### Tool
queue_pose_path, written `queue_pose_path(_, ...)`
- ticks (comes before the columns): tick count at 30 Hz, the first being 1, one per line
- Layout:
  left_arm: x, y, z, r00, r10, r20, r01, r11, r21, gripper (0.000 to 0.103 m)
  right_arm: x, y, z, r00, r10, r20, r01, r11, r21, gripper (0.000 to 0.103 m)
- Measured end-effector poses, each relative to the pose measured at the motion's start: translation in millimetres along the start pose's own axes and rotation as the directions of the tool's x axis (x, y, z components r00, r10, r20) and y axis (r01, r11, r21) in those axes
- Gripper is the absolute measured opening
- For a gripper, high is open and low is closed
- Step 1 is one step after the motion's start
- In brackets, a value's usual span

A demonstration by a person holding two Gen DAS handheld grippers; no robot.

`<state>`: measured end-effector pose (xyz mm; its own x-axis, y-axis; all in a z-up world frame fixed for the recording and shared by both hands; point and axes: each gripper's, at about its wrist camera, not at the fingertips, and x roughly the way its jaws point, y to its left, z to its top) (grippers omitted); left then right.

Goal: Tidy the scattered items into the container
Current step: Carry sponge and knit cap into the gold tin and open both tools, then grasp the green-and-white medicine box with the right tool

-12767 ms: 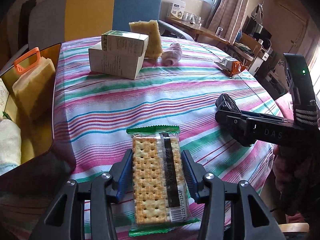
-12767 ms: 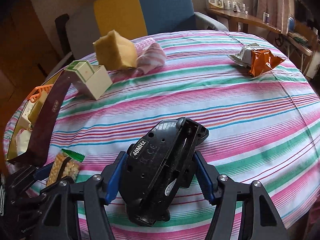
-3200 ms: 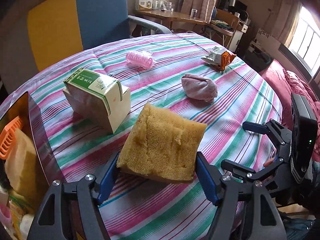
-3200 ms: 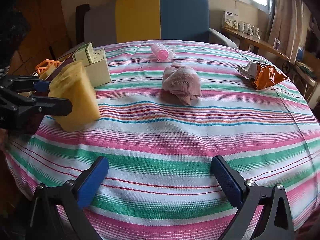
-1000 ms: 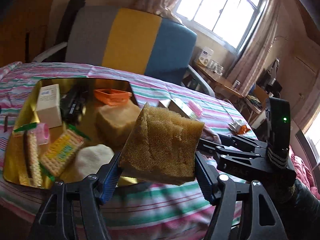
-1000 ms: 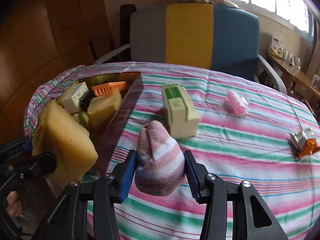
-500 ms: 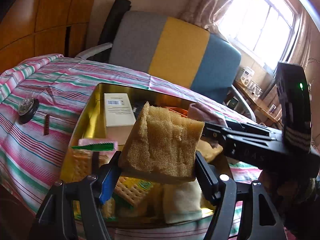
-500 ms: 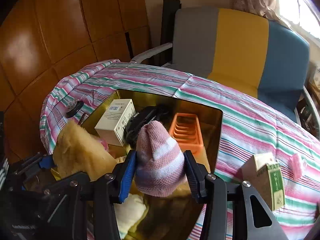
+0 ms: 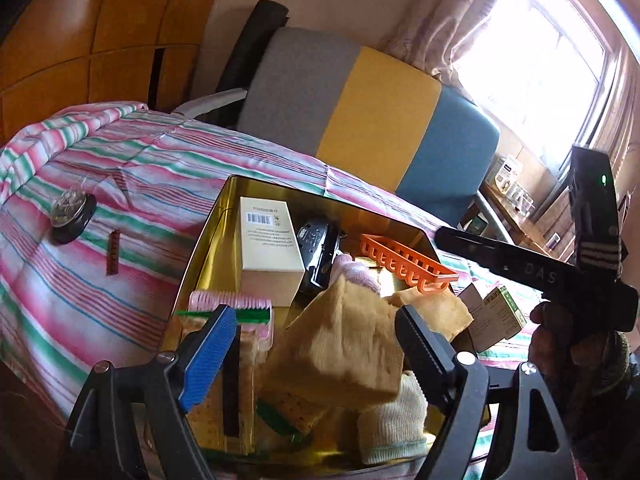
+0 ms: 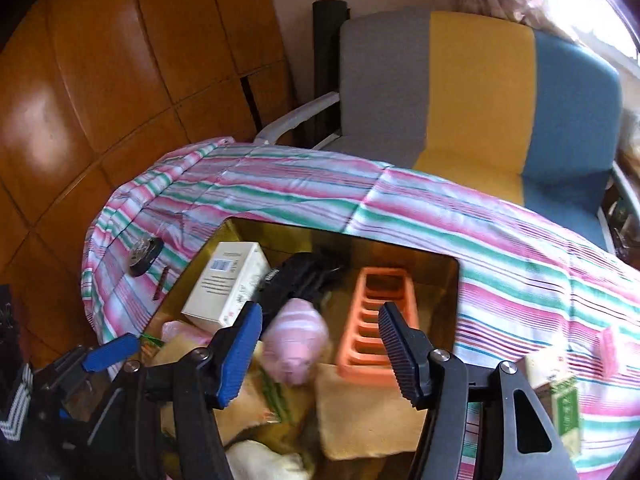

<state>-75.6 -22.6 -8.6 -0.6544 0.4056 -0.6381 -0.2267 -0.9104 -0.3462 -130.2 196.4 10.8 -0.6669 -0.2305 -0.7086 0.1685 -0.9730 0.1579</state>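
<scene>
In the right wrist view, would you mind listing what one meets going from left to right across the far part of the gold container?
White box → black remote → orange rack, with the pink striped sock nearer the camera left out.

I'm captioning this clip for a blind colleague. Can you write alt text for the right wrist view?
The right gripper, its jaws opening, lets a pink striped sock drop into a gold container on a striped tablecloth. The container already holds a white box, an orange rack and yellow sponges.
</scene>
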Motion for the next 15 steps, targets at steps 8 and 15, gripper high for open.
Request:
queue_pose_path(8,-22.7,-19.0,-24.0,0.996,-0.084,-0.018,0.084,0.996,0.012,0.083,-23.4,-90.4,-16.8,0.962,-0.271,-0.027,0.272,0.961,0.039,0.074)
queue_pose_path(15,-20.8,-59.9,-40.3,0.986,-0.142,-0.086,0.15,0.984,0.097,0.083,-10.4,-144.7,-48.2,0.942,-0.285,-0.179,0.308,0.945,0.113,0.078)
